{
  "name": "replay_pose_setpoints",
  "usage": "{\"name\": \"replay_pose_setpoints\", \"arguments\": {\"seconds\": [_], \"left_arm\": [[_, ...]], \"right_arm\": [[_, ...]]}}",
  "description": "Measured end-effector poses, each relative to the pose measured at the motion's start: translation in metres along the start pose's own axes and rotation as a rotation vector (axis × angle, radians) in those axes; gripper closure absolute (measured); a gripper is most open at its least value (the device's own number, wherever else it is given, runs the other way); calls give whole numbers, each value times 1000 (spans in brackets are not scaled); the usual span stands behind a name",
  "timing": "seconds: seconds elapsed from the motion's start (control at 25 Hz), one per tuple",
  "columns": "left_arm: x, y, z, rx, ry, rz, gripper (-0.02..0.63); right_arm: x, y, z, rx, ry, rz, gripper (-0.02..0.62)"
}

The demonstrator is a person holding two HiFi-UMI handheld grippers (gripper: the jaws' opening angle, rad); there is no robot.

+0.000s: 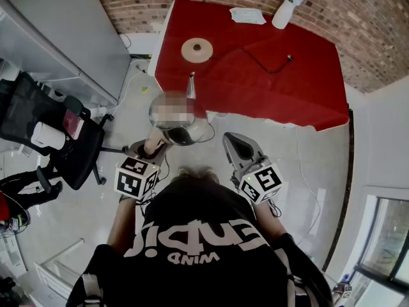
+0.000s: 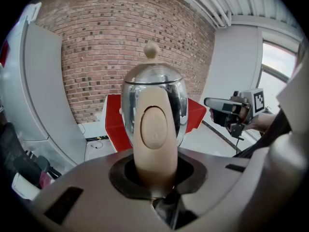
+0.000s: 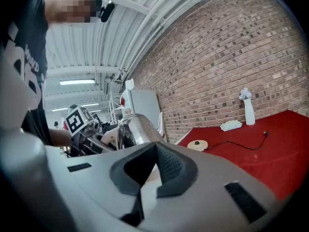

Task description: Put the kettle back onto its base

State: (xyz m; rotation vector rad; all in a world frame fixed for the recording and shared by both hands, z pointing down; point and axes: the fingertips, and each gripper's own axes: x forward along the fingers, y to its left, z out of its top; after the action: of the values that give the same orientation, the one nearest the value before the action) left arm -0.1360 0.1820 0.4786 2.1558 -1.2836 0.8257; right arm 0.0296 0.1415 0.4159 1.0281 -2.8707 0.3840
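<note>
At the far left of the head view, a grey cabinet (image 1: 64, 31) stands against the brick wall (image 1: 358, 24), with a black office chair (image 1: 45, 130) just near of it on the pale floor (image 1: 307, 171). Right of the chair, the left gripper (image 1: 153, 147) points steeply down. Its fingers are clamped on the beige handle (image 2: 154, 139) of the steel kettle (image 1: 185, 133), as the left gripper view shows head-on. The kettle hangs upright above the floor, just near of the red counter (image 1: 307, 88), with its spout toward the counter and its knobbed lid in place. It is not touching the counter.

Farther off and slightly right, the round beige base (image 1: 196, 50) lies flat on the counter near its left edge, well apart from the kettle. A dark cord (image 1: 255, 61) runs right from the base and ends in a loose plug. Right of the kettle, the right gripper (image 1: 239, 147) is held about level. Its fingers are drawn together with nothing between them, and they do not touch the kettle. At the far right of the counter lie a pale folded cloth (image 1: 248, 16) and, beside it, a white vase (image 1: 283, 13) standing upright with white flowers.
</note>
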Motion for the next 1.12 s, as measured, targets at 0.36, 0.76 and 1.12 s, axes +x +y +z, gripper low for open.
{"name": "replay_pose_setpoints", "arguments": {"seconds": [0.36,0.76,1.12], "left_arm": [[6,1,-3,-12,11,-1,531],[10,2,6,-31,1,3,531],[31,-3,17,-28,6,45,531]], "right_arm": [[5,-8,-1,-9,-7,8,575],[1,-21,13,15,-48,15,574],[-21,-56,8,11,-21,11,574]]}}
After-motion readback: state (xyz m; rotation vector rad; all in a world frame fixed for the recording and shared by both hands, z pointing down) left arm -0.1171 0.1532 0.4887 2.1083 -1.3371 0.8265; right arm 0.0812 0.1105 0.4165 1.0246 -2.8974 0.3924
